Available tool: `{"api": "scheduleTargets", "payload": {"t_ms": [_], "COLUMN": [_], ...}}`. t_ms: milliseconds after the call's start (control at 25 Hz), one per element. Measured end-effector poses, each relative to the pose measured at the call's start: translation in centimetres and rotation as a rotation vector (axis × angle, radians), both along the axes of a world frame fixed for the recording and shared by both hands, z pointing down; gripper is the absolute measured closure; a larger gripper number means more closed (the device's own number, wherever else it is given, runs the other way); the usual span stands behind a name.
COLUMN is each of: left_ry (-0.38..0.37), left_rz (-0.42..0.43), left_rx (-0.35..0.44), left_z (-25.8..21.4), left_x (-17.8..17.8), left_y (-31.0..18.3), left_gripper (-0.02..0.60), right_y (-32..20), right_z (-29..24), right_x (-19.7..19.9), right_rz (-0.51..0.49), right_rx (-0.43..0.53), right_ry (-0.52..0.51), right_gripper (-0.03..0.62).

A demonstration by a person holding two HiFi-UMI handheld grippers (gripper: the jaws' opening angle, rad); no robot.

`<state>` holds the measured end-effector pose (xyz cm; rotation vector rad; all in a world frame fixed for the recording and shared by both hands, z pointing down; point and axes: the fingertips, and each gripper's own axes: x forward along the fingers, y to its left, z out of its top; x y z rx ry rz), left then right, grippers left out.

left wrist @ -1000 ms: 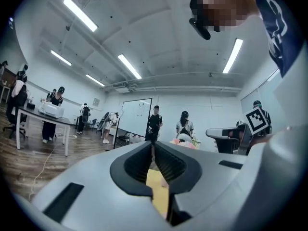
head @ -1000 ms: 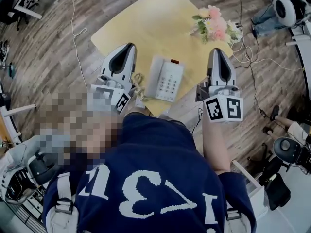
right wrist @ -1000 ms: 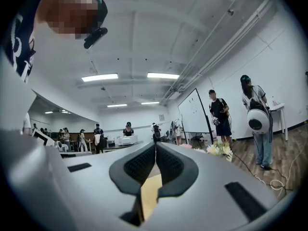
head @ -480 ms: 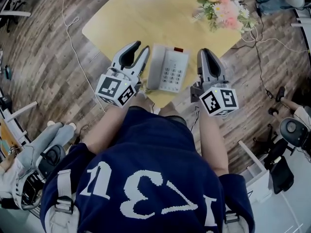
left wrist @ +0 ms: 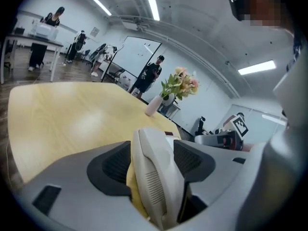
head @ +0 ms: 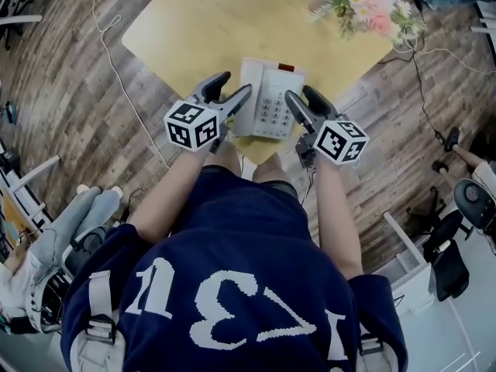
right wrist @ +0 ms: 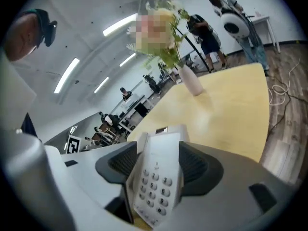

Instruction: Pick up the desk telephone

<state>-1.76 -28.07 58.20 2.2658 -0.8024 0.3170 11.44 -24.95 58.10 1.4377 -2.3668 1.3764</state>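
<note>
The pale grey desk telephone (head: 267, 99) lies near the front corner of the yellow table (head: 201, 22), handset on its left, keypad on its right. My left gripper (head: 235, 85) is at the phone's left side, its jaws opening. In the left gripper view the handset (left wrist: 154, 177) stands between the pads (left wrist: 115, 165), with a gap on the left side. My right gripper (head: 298, 94) is at the phone's right side, jaws opening too. The keypad half (right wrist: 156, 177) sits between its pads (right wrist: 197, 165) in the right gripper view. The phone rests on the table.
A vase of pink and white flowers (head: 364, 2) stands at the table's far right corner. A thin cable (head: 108, 45) trails over the wooden floor on the left. Chairs and equipment stand around the room's edges, and people stand far off (left wrist: 151, 73).
Both grippers came down and inward from beside the phone onto its two sides. Their jaws went from shut to wide apart, the left a little before the right.
</note>
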Motion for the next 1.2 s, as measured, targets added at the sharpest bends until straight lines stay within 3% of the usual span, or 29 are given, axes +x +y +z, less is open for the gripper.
{"api": "scheduleTargets", "payload": {"t_ms": [120,200,520,760,960,1000,1200], "left_ry": [0.069,0.094,0.045,0.032,0.057,0.06,0.04], "left_rz": [0.017,0.018,0.106,0.165,0.175,0.162,0.131], "left_rx": [-0.145,-0.183,-0.213,-0.234,-0.252,-0.251,-0.154], "left_z": [1.8,2.1,2.5,2.8,2.8,2.8,0.6], "left_x": [0.5,0.7,1.6,1.9,1.9,1.8,1.6], "left_y": [1.1,1.4,2.4,2.5,2.3,2.3,2.5], "left_gripper": [0.296,0.288,0.287,0.279,0.278,0.278,0.287], "right_y": [0.4,0.3,0.3,1.8,1.6,1.6,2.0], "right_z": [0.9,0.9,0.9,4.8,5.6,5.5,3.5], "right_x": [-0.2,-0.2,0.8,-0.6,0.1,0.3,0.2], "right_rz": [-0.022,-0.024,-0.021,-0.046,0.084,0.101,0.096], "right_rx": [-0.011,-0.002,-0.012,-0.154,-0.176,-0.175,-0.111], "right_ry": [-0.007,-0.004,0.019,-0.036,-0.111,-0.118,-0.104], "right_gripper": [0.344,0.344,0.34,0.339,0.342,0.366,0.386]}}
